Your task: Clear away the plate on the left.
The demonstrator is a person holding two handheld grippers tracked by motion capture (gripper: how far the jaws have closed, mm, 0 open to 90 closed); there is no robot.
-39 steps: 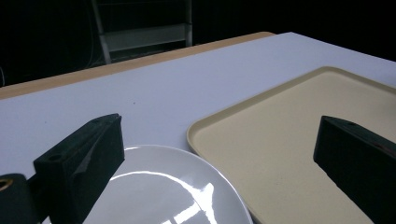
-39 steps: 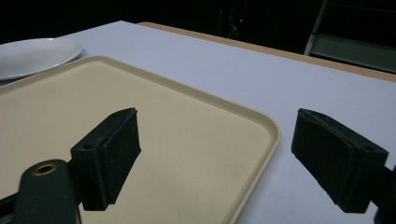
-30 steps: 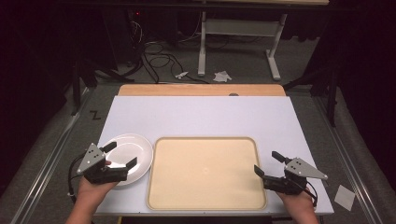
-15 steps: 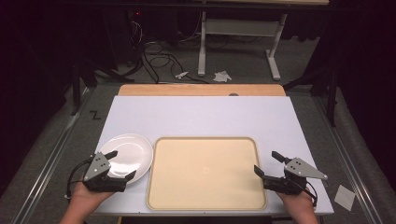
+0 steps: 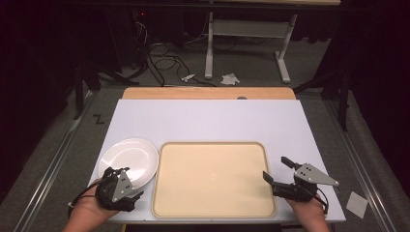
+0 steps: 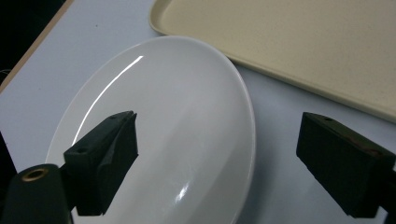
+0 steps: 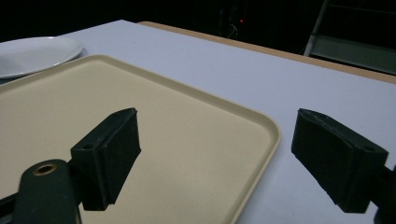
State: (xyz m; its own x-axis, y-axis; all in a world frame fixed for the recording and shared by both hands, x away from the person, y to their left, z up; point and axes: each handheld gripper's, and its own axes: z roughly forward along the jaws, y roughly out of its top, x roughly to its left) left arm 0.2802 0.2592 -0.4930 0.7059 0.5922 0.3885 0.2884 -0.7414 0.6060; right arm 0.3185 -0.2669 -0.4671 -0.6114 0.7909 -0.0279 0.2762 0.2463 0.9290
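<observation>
Plate (image 5: 129,158), white and bare, lies on the tabletop (image 5: 208,121) at lower left of the high view, just beside the left edge of the tan tray (image 5: 212,178). Left gripper (image 5: 126,195) sits over the plate's near rim at bottom left; its jaws have just been closing yet are released, one over the plate, the other over tabletop, the rim between them unpinched. Right gripper (image 5: 275,170) hovers at lower right, jaws spread wide across the tray's right edge, grasping nothing.
</observation>
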